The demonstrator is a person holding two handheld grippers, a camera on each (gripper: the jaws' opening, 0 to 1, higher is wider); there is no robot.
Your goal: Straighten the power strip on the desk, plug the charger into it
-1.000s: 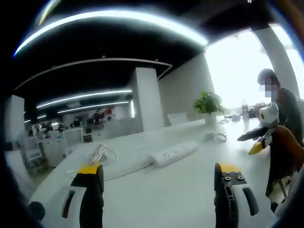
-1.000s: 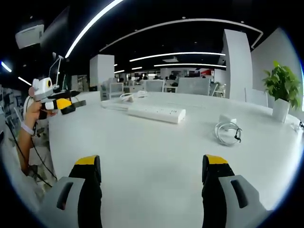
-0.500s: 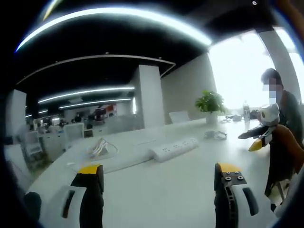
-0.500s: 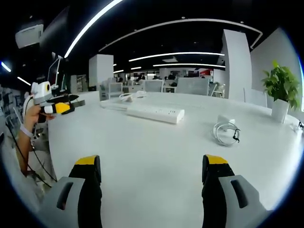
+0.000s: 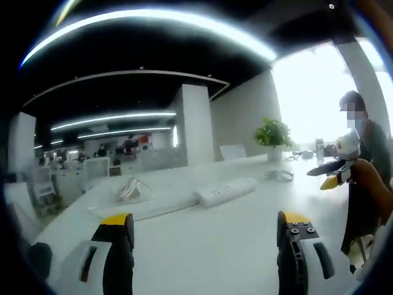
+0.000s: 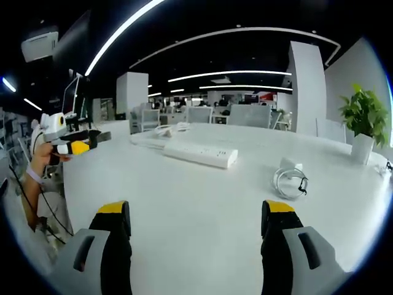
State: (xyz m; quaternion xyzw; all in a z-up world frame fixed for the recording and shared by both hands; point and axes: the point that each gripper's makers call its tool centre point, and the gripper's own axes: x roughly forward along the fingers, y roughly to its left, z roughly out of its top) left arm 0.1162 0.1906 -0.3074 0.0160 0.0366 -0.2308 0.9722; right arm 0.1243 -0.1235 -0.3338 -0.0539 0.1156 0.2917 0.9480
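The white surface (image 6: 196, 203) spreads wide under both cameras in an open office. On it lies the power strip (image 6: 198, 154), a long white bar well ahead of the right hand-held gripper (image 6: 196, 224) and a little to its left; in the right gripper view its long axis runs slantwise, from upper left to lower right. In the left gripper view the same power strip (image 5: 227, 192) sits ahead and slightly right of the left hand-held gripper (image 5: 206, 230), slanting the other way. A potted plant (image 6: 363, 120) stands far off at the surface's edge. The charger (image 6: 290, 165), a small white block with its coiled cable (image 6: 290, 182) touching it, lies right of the strip and nearer the right hand-held gripper. Both hand-held grippers have their jaws spread wide and empty. No containers are on the surface.
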